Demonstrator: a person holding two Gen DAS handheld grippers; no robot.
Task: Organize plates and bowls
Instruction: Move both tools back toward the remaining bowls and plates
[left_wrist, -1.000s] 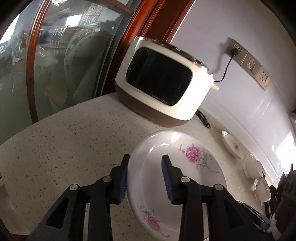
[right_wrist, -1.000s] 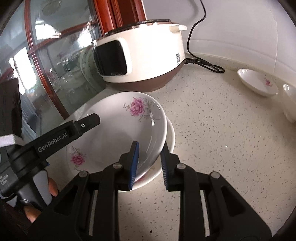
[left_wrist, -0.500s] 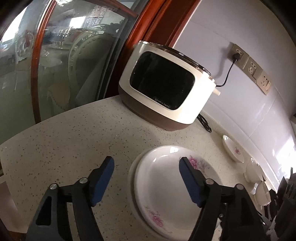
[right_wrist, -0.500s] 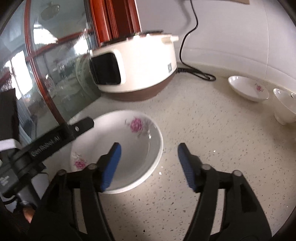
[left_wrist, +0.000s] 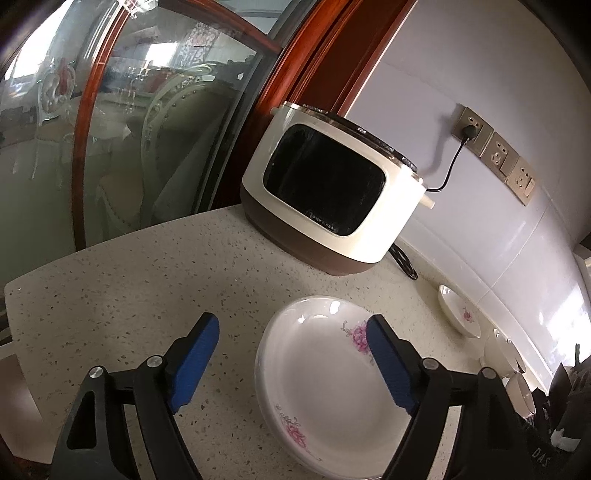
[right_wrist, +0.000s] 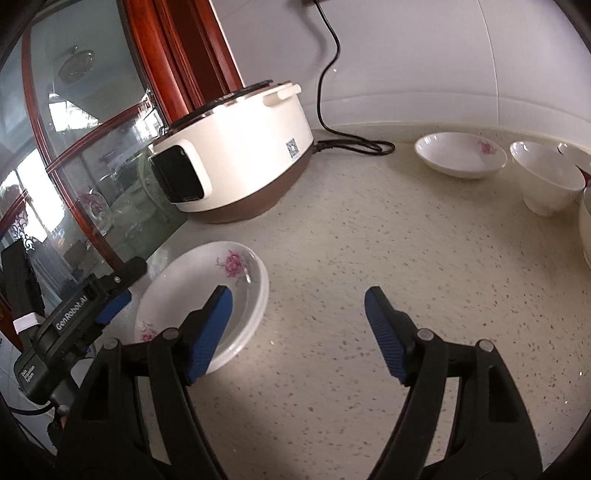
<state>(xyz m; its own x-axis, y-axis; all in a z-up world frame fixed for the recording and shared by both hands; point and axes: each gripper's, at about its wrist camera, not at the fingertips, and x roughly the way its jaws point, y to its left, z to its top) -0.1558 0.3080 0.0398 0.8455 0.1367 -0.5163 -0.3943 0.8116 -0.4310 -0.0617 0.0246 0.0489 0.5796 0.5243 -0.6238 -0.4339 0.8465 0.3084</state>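
The stacked white floral ceramic plates (left_wrist: 332, 376) lie on the speckled beige tabletop (left_wrist: 147, 280) in front of the cream rice cooker (left_wrist: 332, 195); the left gripper (left_wrist: 291, 363) fingers are spread wide, empty, above them; the right gripper (right_wrist: 299, 325) fingers are likewise released, just beside the plates.
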